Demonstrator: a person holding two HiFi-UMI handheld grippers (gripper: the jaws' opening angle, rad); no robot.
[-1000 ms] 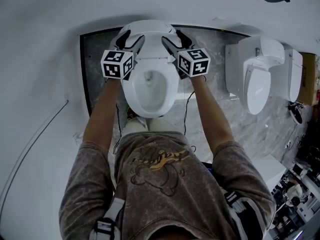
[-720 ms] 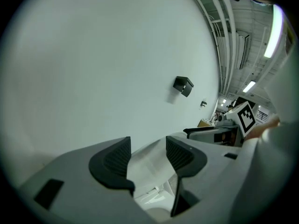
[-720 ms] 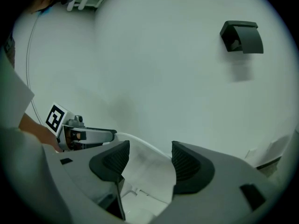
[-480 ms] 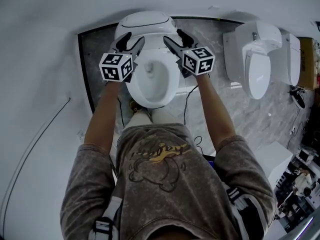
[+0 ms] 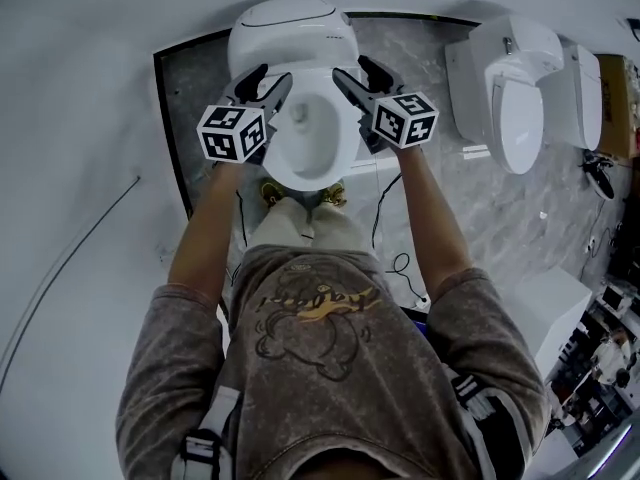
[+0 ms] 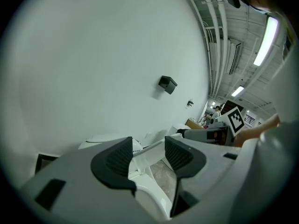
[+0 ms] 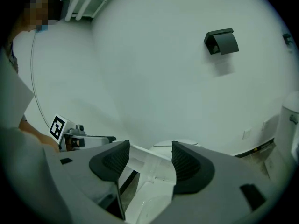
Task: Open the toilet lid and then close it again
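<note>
Above the bowl (image 5: pixel 306 182), the white toilet lid (image 5: pixel 300 80) stands raised.

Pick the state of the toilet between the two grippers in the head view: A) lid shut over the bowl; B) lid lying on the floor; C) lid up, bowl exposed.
C: the toilet bowl lies open between the left gripper and the right gripper, with the lid raised behind it.

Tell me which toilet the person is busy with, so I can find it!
Find the grey marble floor by the white wall; two white toilets stand there. Pick the left toilet, between the person's outstretched arms. It alone stands beside the floor's black edge with its bowl showing; the other toilet stands further right.
</note>
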